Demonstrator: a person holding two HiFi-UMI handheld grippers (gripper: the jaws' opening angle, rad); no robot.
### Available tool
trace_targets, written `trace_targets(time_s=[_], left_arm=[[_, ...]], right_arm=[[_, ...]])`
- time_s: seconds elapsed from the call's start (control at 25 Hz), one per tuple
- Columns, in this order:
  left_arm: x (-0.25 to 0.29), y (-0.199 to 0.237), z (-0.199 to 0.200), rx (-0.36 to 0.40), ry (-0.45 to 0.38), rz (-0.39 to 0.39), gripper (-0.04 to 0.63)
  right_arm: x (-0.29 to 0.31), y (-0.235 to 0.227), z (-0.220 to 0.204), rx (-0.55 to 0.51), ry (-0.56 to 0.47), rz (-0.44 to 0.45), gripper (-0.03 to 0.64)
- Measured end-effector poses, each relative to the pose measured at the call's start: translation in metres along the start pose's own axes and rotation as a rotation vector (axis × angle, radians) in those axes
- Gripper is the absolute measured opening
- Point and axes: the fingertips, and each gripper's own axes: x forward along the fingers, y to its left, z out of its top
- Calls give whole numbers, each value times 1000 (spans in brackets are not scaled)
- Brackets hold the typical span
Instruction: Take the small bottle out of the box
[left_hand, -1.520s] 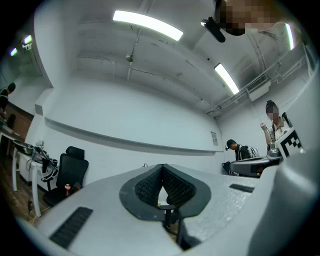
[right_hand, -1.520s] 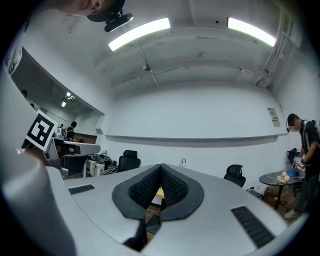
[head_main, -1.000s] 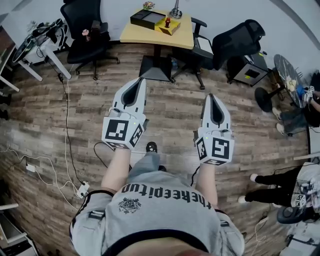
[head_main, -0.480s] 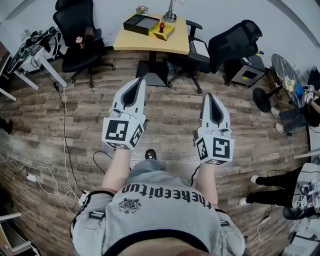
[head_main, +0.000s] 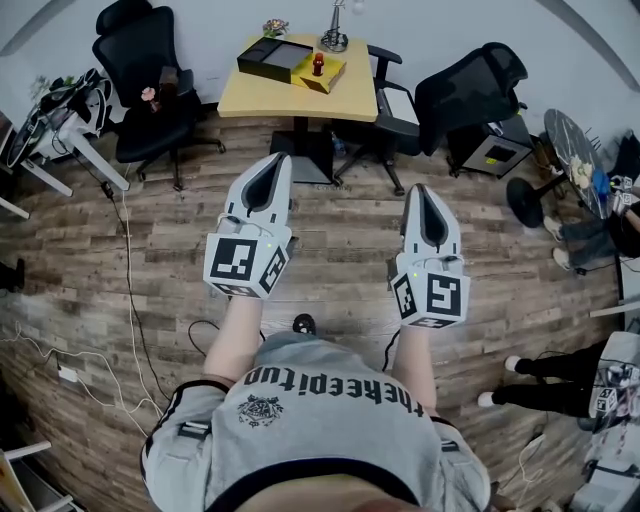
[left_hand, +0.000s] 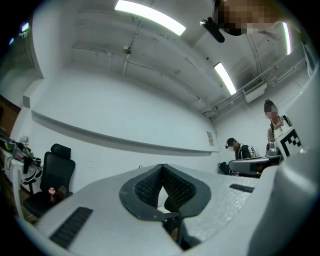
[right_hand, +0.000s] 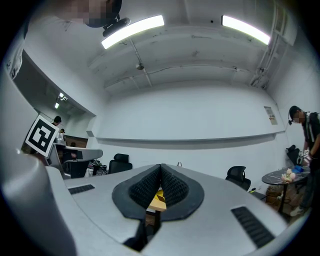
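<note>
In the head view a yellow table (head_main: 290, 95) stands far ahead by the wall. A small red bottle (head_main: 318, 65) stands upright in an open yellow box (head_main: 326, 74) on it, next to a black box (head_main: 272, 55). My left gripper (head_main: 275, 160) and right gripper (head_main: 424, 190) are held side by side over the wooden floor, well short of the table. Both point forward and hold nothing. The left gripper's (left_hand: 162, 168) pads meet at the tips in the left gripper view. The right gripper (right_hand: 161, 168) is shut the same way, and the yellow table (right_hand: 158, 201) shows through the slit below its tips.
Black office chairs stand left (head_main: 145, 75) and right (head_main: 455, 95) of the table, with a lamp base (head_main: 333, 40) at its back edge. Cables (head_main: 130, 300) trail over the floor on the left. A round table (head_main: 575, 145) and seated people (head_main: 600, 230) are at the right.
The table and chairs have shifted down and left in the head view as I walk towards them. Both grippers keep their place in the view and stay shut.
</note>
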Motion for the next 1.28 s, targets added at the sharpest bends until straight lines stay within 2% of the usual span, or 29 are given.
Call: trace_targets(time_s=[0.28,0.72,1.0,1.28], left_arm=[[23,27,-11,7,6,-12,3],[55,61,-37,-25,48,4,3],[97,99,-44,-17,48,48,3],[158,133,-35,2,9,81,3]], right_arm=[[36,5,-12,7,1,-9,2],[85,7,-39,19,56,12,2],[151,0,-46,28,48,48,2],[228,-17,-36,18,6,82,2]])
